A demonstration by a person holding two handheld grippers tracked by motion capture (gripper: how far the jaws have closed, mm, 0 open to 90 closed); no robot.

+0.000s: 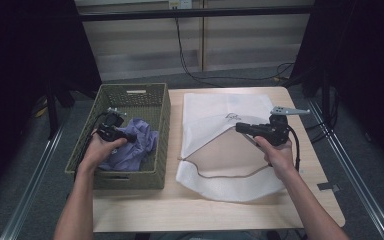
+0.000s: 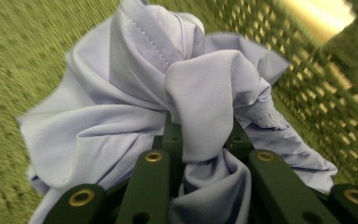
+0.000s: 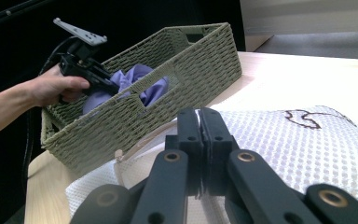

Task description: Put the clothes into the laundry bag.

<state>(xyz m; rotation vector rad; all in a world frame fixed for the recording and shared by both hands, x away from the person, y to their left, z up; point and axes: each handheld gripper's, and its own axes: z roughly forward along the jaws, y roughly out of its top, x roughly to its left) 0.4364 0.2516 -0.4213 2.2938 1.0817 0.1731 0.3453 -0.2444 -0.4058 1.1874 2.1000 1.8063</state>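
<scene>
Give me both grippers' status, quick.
Left gripper: shut on the purple cloth in the basket.
Right gripper: shut, pinching the edge of the white mesh bag.

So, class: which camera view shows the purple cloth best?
The left gripper view: the purple cloth is close up, bunched between that hand-held gripper's jaws. The high view shows it small in the green basket; the right gripper view shows it partly behind the basket wall.

Lilac cloth (image 2: 135,88), olive woven basket (image 1: 155,107), white dotted mesh bag (image 3: 279,149).
</scene>
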